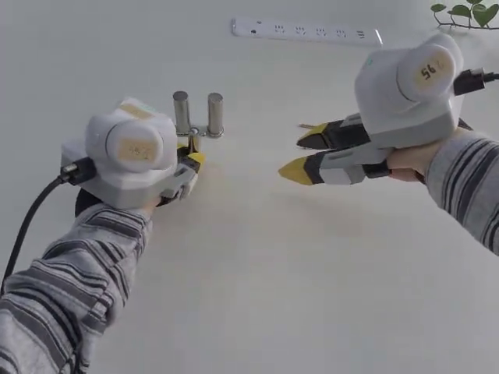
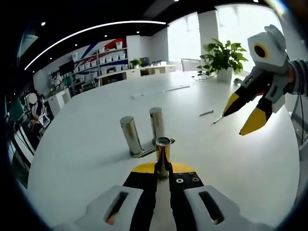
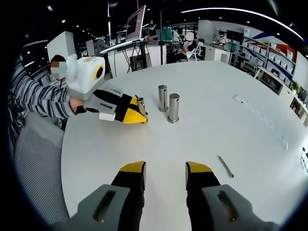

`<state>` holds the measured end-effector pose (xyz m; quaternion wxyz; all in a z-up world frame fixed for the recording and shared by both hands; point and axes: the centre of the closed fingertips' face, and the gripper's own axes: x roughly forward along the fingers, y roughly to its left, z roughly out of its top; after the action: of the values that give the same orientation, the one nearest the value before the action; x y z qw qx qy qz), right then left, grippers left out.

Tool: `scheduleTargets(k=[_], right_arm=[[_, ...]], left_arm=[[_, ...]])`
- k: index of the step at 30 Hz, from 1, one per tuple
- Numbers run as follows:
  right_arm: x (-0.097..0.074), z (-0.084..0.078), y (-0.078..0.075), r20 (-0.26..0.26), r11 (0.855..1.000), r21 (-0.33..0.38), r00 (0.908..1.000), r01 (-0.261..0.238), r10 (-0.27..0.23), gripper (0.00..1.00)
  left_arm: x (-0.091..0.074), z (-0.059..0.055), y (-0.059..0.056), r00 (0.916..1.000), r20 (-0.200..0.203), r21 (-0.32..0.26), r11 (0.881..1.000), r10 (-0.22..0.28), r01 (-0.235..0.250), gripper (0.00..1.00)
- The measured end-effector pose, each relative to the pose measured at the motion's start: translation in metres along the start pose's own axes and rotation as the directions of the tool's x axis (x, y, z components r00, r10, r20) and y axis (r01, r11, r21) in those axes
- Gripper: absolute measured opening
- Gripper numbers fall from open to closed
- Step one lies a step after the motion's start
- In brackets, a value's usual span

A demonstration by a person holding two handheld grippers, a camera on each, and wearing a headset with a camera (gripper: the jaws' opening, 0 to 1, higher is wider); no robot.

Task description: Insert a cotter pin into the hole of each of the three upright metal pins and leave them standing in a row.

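Left gripper (image 2: pixel 163 168) clamps pin (image 2: pixel 162 147) — table (image 2: pixel 86 144) centre.

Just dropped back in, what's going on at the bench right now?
The left gripper is shut on one upright metal pin. Just beyond it, a second metal pin and a third metal pin stand side by side on the white table. The right gripper is open and empty, held apart from them. A loose cotter pin lies on the table near it.
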<state>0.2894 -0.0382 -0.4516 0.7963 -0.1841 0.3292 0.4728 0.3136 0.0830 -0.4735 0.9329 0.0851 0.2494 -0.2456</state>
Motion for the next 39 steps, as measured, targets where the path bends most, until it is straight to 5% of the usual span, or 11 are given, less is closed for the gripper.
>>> scheduleTargets(k=[29,36,39], right_arm=[[0.002,-0.007,0.012,0.041,0.997,0.072,0.9992,-0.004,0.001,0.32],[0.004,-0.003,0.007,0.058,0.996,0.091,0.9983,0.006,-0.011,0.33],[0.007,0.008,0.003,0.107,0.993,0.115,0.9937,0.022,-0.034,0.33]], left_arm=[[0.002,-0.006,0.001,0.9981,0.014,-0.017,0.998,-0.059,0.060,0.06],[0.001,-0.009,0.004,0.9988,0.003,-0.025,0.998,-0.049,0.049,0.15],[-0.001,-0.010,0.005,0.9992,0.005,-0.029,0.999,-0.041,0.041,0.22]])
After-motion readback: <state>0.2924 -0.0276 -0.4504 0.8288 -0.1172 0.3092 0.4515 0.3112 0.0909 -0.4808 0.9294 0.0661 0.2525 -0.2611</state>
